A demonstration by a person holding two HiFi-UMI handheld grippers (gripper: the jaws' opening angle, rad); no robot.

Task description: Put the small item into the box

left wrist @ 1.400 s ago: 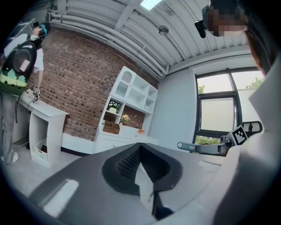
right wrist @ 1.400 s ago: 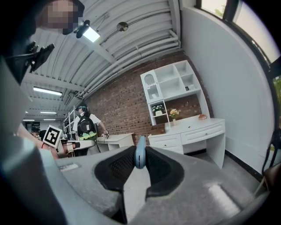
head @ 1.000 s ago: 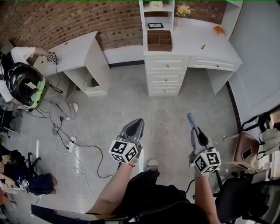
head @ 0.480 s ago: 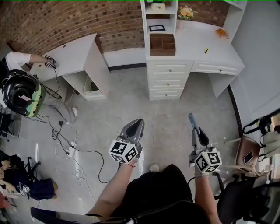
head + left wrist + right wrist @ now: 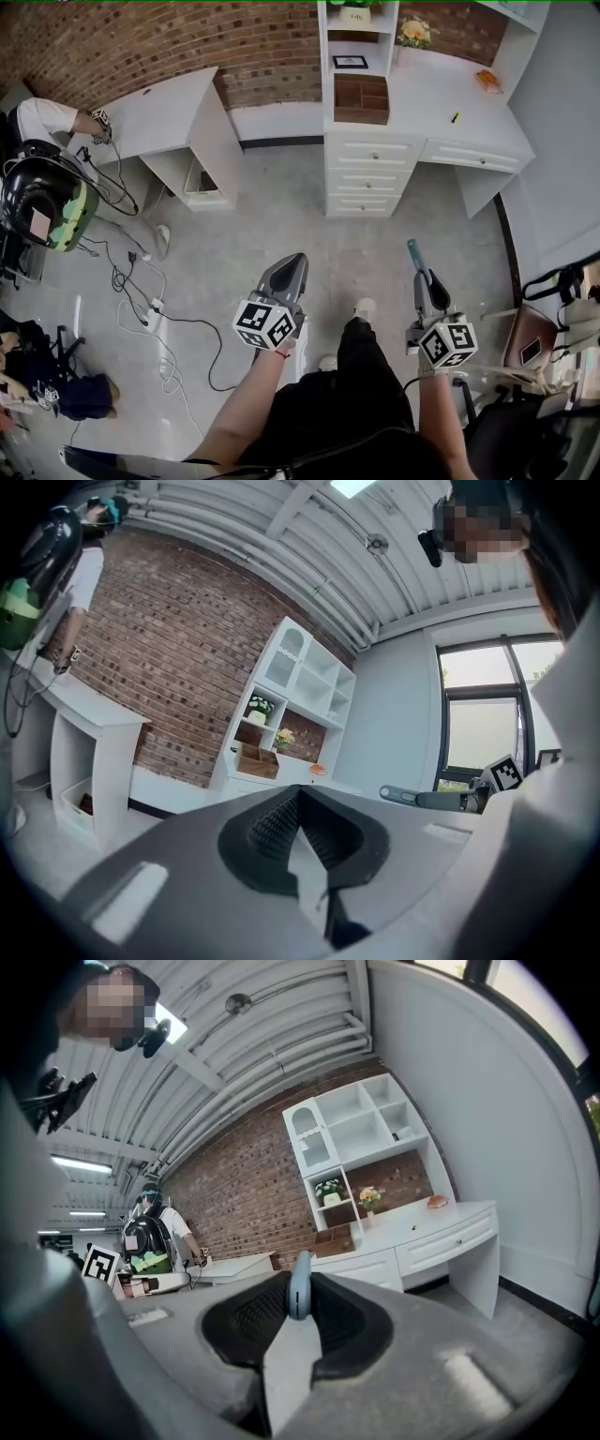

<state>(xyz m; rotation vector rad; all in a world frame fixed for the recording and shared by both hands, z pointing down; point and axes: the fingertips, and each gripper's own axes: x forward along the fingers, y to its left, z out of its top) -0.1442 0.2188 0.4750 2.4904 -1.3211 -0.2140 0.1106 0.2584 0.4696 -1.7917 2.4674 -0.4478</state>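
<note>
A brown wooden box (image 5: 362, 98) with compartments stands on the white desk (image 5: 422, 89) against the brick wall, far ahead of both grippers. It also shows small in the left gripper view as the box (image 5: 256, 760) and in the right gripper view as the box (image 5: 335, 1237). My right gripper (image 5: 422, 277) is shut on a small thin blue item (image 5: 412, 250), whose rounded end sticks up between the jaws as the blue item (image 5: 299, 1285). My left gripper (image 5: 294, 265) is shut with nothing in it (image 5: 298, 801). Both hang over the grey floor at waist height.
A small yellow thing (image 5: 455, 117) and an orange thing (image 5: 488, 81) lie on the desk. A second white desk (image 5: 173, 117) stands at the left, with a person (image 5: 42, 192) beside it. Cables (image 5: 155, 309) trail on the floor. A chair (image 5: 539, 342) is at the right.
The view has advanced toward the desk and the box has shifted right and slightly down in the head view. One foot has stepped forward. Both grippers keep their pose and grip.
</note>
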